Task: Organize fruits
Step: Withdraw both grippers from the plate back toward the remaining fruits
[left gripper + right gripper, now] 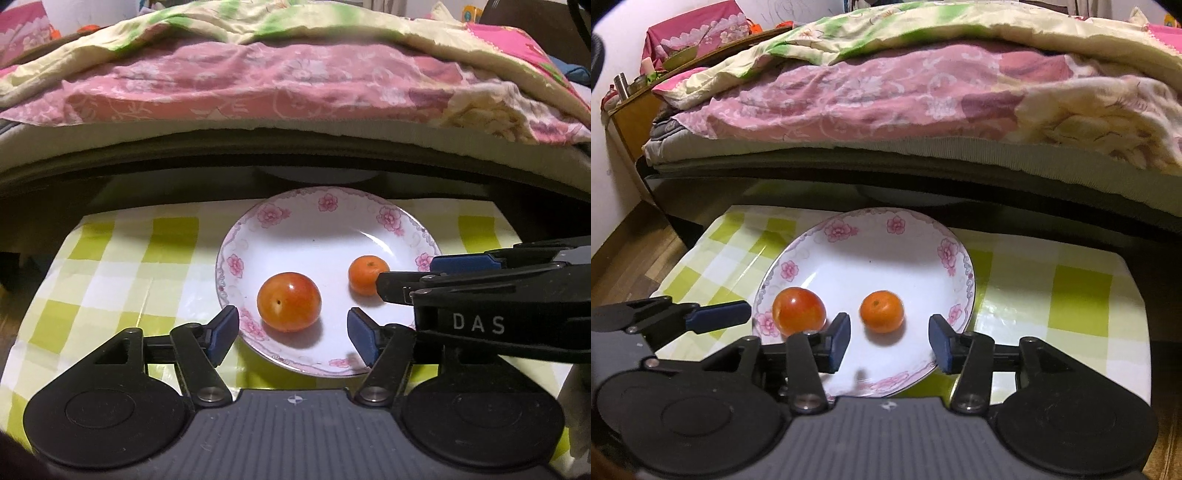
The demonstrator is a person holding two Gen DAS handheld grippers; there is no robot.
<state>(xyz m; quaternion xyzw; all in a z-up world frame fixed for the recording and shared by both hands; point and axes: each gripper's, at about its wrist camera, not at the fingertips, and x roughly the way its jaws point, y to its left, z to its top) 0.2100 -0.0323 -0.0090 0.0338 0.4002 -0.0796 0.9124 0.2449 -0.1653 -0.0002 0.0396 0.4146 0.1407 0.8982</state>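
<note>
The left gripper (293, 334) is hanging over the near rim of the plate with its blue pads (221, 334) spread apart, and the tomato (289, 301) is sitting on the plate just ahead of the gap, touching neither pad. The right gripper (889, 341) is standing beside it with its own pads (839, 341) parted as well, and the small orange (881, 311) is lying free just ahead of them, clear of both. In the left wrist view the right gripper is reaching in from the right edge, its upper finger crossing in front of the orange. Both fruits are resting well apart on the white plate (306, 229) with pink flowers round its rim, the tomato to the left and the orange to the right. The plate is lying on a green and white checked cloth (122, 266) covering the bench. Beyond the bench a bed (923, 92) is carrying a rumpled pink and cream floral quilt
</note>
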